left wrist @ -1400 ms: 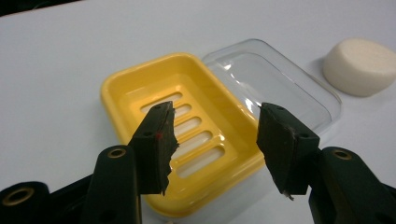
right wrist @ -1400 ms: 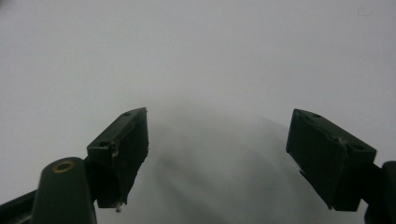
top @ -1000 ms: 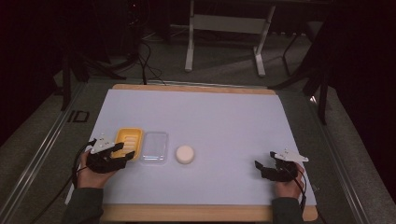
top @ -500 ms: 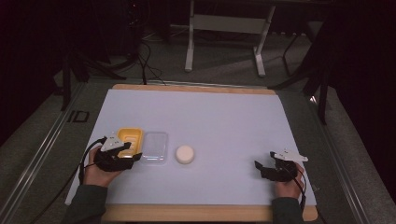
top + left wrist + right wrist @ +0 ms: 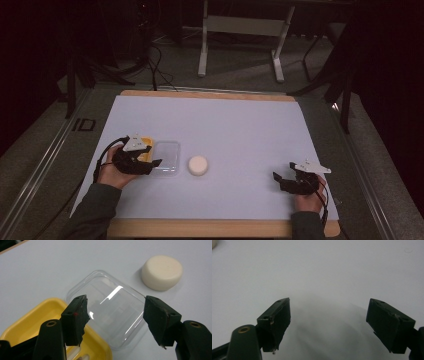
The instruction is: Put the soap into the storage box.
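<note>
The left gripper (image 5: pixel 115 320) hovers with jaws apart over the clear lid (image 5: pixel 107 307), which lies flat between the yellow tray (image 5: pixel 37 322) at its 8 o'clock and the soap (image 5: pixel 162 272) at 2 o'clock. Seemingly the grasp comes next: lower, then close on the lid's rim. The right gripper (image 5: pixel 294 181) rests, jaws apart.

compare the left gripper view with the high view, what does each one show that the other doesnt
Left gripper view alone: close detail of the left tongs, open over the clear lid, with glare on the plastic.

High view alone: the right tongs, open at the table's right, both forearms, and the dark floor and stand beyond.

Both: the yellow tray, the clear lid beside it, and the round white block past the lid.
</note>
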`<state>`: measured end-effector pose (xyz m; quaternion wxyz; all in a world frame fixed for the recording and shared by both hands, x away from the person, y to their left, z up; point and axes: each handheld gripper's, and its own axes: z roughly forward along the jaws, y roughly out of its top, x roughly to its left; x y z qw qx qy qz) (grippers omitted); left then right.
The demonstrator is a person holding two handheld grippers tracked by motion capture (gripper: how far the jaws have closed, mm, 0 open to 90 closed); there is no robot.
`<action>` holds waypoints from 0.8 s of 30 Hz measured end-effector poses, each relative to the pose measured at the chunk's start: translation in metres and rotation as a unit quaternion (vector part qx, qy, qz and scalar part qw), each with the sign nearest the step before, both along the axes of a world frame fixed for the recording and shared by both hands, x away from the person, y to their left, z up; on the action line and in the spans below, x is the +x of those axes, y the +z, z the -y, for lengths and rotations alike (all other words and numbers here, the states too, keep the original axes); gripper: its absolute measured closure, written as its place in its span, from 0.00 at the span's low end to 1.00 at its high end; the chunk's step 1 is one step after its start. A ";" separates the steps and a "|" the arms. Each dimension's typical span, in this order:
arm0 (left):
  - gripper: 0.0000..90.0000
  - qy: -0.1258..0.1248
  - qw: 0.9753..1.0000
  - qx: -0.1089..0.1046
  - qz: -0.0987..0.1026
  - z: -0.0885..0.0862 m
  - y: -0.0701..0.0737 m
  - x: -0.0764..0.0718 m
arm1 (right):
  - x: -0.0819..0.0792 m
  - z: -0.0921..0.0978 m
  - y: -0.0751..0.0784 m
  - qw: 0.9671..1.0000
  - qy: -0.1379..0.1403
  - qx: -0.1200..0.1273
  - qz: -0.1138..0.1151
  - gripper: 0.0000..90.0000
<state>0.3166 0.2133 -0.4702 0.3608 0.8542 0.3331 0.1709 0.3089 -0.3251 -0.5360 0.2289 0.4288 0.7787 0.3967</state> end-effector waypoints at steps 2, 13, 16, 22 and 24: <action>0.40 -0.005 1.000 0.005 -0.001 0.002 0.000 0.001 | 0.000 0.000 0.000 1.000 0.000 0.000 0.000 0.21; 0.34 -0.057 0.998 0.008 -0.013 0.027 0.003 0.013 | -0.001 0.000 0.000 1.000 0.000 0.001 0.003 0.21; 0.32 -0.071 0.997 0.012 -0.021 0.033 0.003 0.016 | -0.001 0.000 0.000 1.000 0.000 0.001 0.003 0.21; 0.30 -0.091 0.995 0.031 -0.033 0.047 0.003 0.023 | -0.001 0.000 0.000 1.000 -0.001 0.003 0.005 0.21; 0.29 -0.093 0.994 0.032 -0.036 0.049 0.003 0.024 | -0.001 0.001 0.000 1.000 -0.001 0.004 0.004 0.21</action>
